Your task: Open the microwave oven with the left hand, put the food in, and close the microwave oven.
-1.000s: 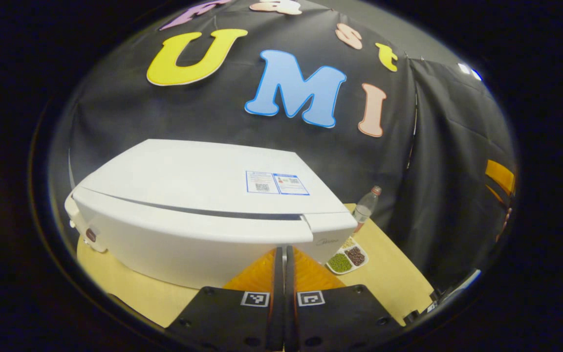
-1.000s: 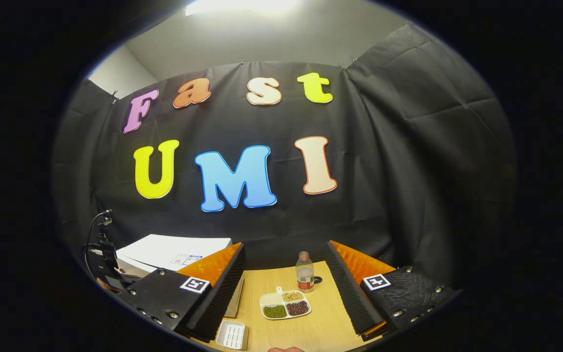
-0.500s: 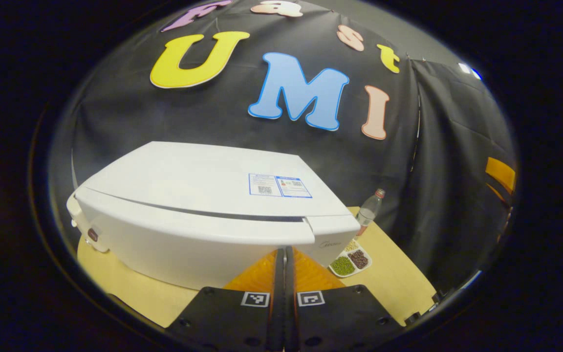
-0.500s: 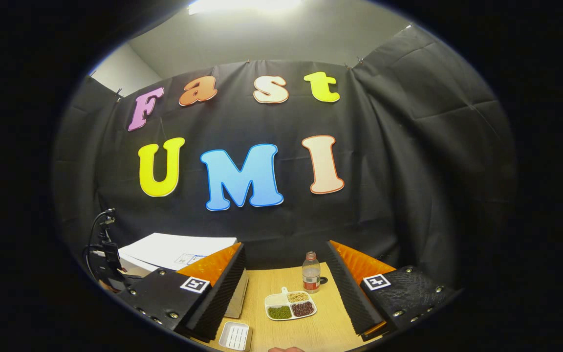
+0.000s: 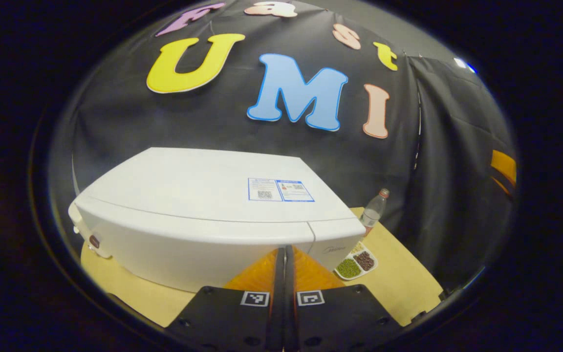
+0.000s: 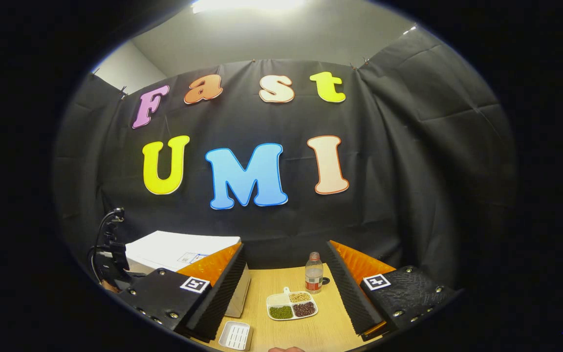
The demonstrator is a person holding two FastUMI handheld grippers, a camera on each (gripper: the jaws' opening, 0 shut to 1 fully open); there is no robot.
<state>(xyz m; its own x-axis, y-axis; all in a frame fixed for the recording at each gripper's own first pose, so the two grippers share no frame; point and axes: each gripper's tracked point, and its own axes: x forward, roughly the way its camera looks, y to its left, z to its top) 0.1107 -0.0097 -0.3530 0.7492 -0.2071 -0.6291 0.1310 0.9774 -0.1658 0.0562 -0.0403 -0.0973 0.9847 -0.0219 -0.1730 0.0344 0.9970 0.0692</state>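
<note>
1. The microwave oven [image 5: 203,215] sits on the worktop [image 5: 399,288] with its door flush against the body. Whether any food is inside cannot be told.
2. The left hand-held gripper [image 5: 284,274] has its fingers pressed together with nothing between them, its tips right at the door's front edge.
3. The right hand-held gripper [image 6: 286,288] is wide open and empty, above the divided tray [image 6: 292,306] of beans, with a bottle [image 6: 313,273] just behind it.
4. Judgement: this is either the start or the end. If the tray is the food, the next move is catching the door's edge and swinging it out.
</note>
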